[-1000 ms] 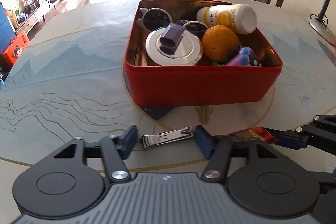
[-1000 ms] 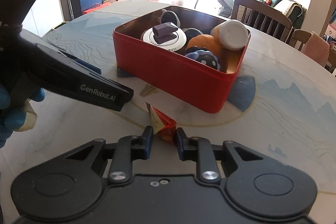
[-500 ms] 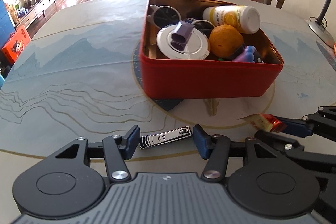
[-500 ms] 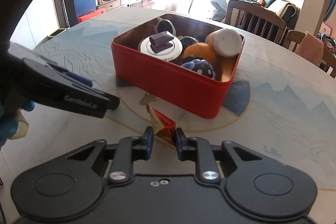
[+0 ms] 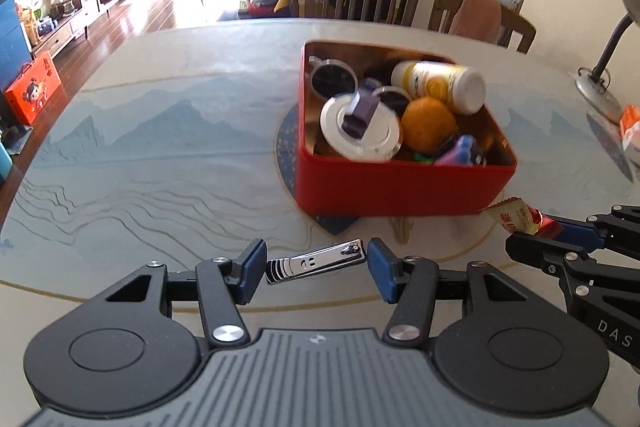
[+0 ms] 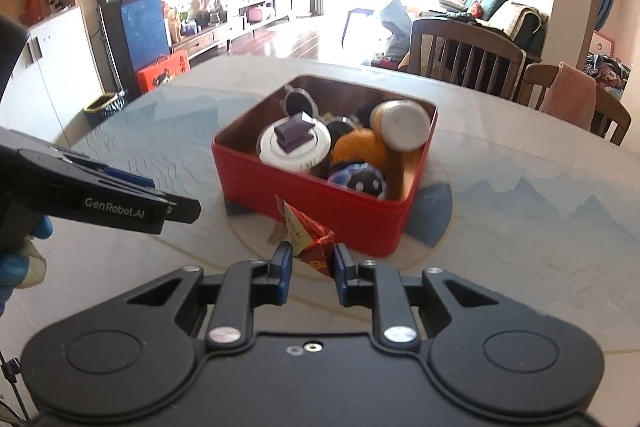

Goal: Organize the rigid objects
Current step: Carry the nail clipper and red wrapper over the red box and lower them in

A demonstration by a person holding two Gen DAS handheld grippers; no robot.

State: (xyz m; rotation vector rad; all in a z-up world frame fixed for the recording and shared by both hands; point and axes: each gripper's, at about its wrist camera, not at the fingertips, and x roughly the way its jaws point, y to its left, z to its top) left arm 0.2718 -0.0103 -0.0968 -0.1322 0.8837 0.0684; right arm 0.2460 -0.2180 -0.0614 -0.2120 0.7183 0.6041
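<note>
While the left gripper (image 5: 316, 269) grasps a nail clipper (image 5: 316, 263) lengthwise, the right gripper (image 6: 309, 261), nearer the red tin (image 6: 320, 203), pinches a snack packet (image 6: 310, 233).

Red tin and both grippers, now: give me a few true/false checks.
1. The left gripper holds a nail clipper endwise between its pads. True.
2. The right gripper is open with nothing in it. False: it is shut on a red snack packet.
3. The red tin has a lid on. False: it is open-topped and holds items.
4. An orange lies inside the tin. True.
5. The white-capped bottle stands upright on the table. False: it lies tilted in the tin.
</note>
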